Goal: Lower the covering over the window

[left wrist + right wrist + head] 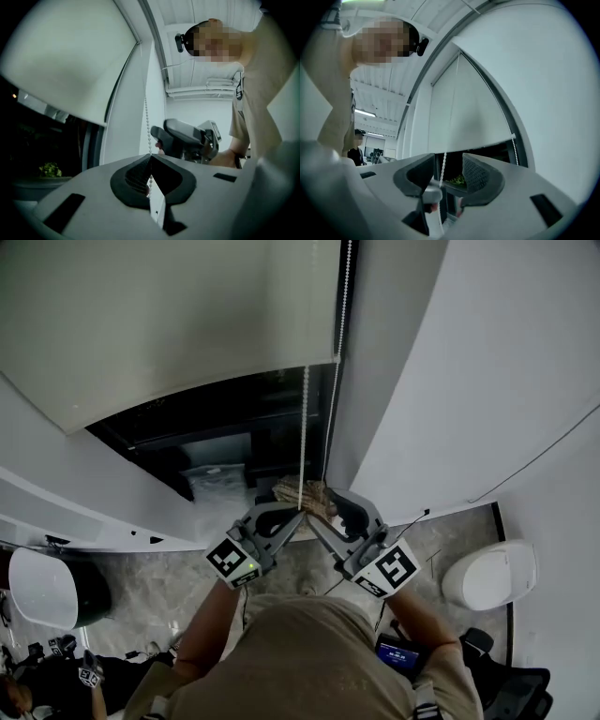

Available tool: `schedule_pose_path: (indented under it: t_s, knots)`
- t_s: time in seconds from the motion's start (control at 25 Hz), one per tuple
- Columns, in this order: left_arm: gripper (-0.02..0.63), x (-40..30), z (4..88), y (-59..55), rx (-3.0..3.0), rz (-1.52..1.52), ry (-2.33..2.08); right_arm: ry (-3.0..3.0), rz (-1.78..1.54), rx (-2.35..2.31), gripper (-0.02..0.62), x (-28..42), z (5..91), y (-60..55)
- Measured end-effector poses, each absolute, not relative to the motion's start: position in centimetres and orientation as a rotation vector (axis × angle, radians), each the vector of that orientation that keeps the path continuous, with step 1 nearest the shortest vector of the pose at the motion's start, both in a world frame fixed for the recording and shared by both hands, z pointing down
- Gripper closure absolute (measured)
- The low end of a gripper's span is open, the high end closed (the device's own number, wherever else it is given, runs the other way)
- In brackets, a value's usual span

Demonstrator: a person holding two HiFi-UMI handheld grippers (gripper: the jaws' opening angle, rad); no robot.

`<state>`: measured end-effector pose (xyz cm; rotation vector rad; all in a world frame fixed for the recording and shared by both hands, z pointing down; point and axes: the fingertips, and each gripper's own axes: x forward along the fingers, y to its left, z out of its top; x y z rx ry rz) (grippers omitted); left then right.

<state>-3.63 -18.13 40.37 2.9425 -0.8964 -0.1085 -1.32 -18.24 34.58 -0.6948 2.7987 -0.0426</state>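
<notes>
- The blind (169, 315) covers the upper part of the window (234, 427). In the head view it fills the frame from 10 to 12 o'clock, and its bottom edge runs aslant above a bare dark strip of pane.
- The chain (304, 427), a white bead loop, hangs at the blind's 3 o'clock edge. One strand drops from 12 o'clock to the middle of the head view, and a second strand runs just beside it, toward 1 o'clock.
- The left gripper (292, 513) sits at the strand's lower end, just to 7 o'clock of centre. In its own view the jaws are pressed together on the chain (147, 126), and the beads run straight up from the closed tips.
- The right gripper (325, 509) sits just beside it, at 5 o'clock of centre, and the two tips nearly meet. In its own view the jaws stand wide apart, and the chain (443, 164) hangs free between them, nearer the 9 o'clock pad, with neither pad pressing on it.
- A green plant (457, 179) shows through the pane beyond the right gripper's jaws.
- A plain white wall (487, 381) fills 1 to 3 o'clock, with a thin cable (534, 465) across it.
- On the stone floor (169, 587) a white rounded seat (492, 573) stands at 4 o'clock and another white rounded thing (37, 587) at 8 o'clock.
- The person's beige shirt (309, 652) fills 6 o'clock.
</notes>
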Motion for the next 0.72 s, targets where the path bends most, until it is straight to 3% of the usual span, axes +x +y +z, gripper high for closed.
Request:
schedule_pose_path:
  t_s: [0.04, 0.2, 0.44, 0.6, 0.72]
  knots:
    - [0.589, -3.3, 41.0, -17.4, 2.927, -0.129, -0.879, 2.809, -0.03, -0.69, 0.409, -1.7, 34.2, -18.3]
    - [0.589, -2.8, 41.1, -16.2, 2.913, -0.184, -0.845, 2.83, 0.006, -0.687, 0.584, -3.1, 33.4, -18.9]
    - [0.589, -4.3, 41.3, -16.1, 2.945, -0.123, -0.845, 2.764, -0.081, -0.625, 0.587, -2.9, 32.2, -18.6]
    - [0.589, -4.5, 41.1, -16.3, 2.949, -0.123, -0.835, 2.801, 0.049, -0.586, 0.504, -3.5, 30.1, -18.4]
    - [0.589, -3.4, 40.9, -15.7, 2.959, -0.122, -0.813, 2.876, 0.133, -0.564, 0.503, -4.3, 29.4, -18.7]
